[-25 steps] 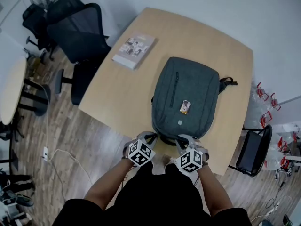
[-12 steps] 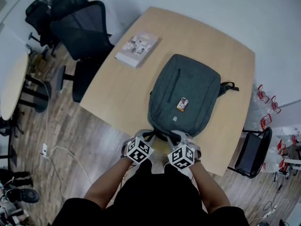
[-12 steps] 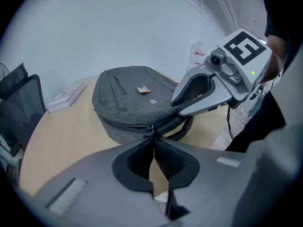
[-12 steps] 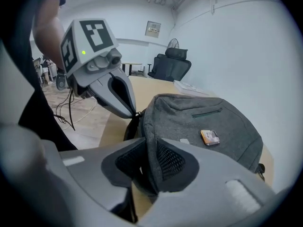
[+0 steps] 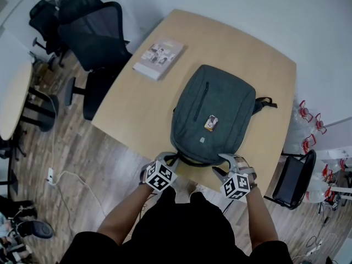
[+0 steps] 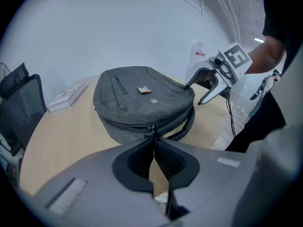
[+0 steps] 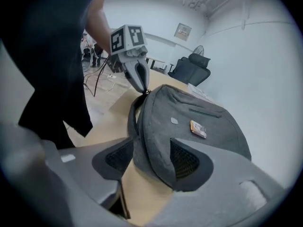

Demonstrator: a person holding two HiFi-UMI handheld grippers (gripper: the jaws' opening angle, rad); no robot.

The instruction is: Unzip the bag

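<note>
The gray bag (image 5: pixel 212 114) lies flat on the wooden table (image 5: pixel 137 109), in the middle of the head view. Its top end points down the frame, toward the person.

The left gripper (image 5: pixel 166 159) is at the lower left edge of the bag. Its jaws are pressed tight together. In the left gripper view, the little zipper pull (image 6: pixel 152 129) sits right at the tips, so the gripper seems to be pinching it.

The right gripper (image 5: pixel 223 165) is at the lower right edge of the bag. Its jaws are opening wide. In the right gripper view, the rounded end of the bag sits between the two jaws, but the pads do not press on it. This gripper holds nothing.

The job looks like it has only just begun. The zipper line that runs around the side of the bag looks shut all the way in the left gripper view. No gap shows, and nothing inside the bag can be seen.

What is left is almost everything. The pull has to slide along the zipper line until the bag opens. The bag will likely need holding so it does not slide along too.

A book (image 5: pixel 158 58) lies well apart from the bag, toward the upper left of the table.
</note>
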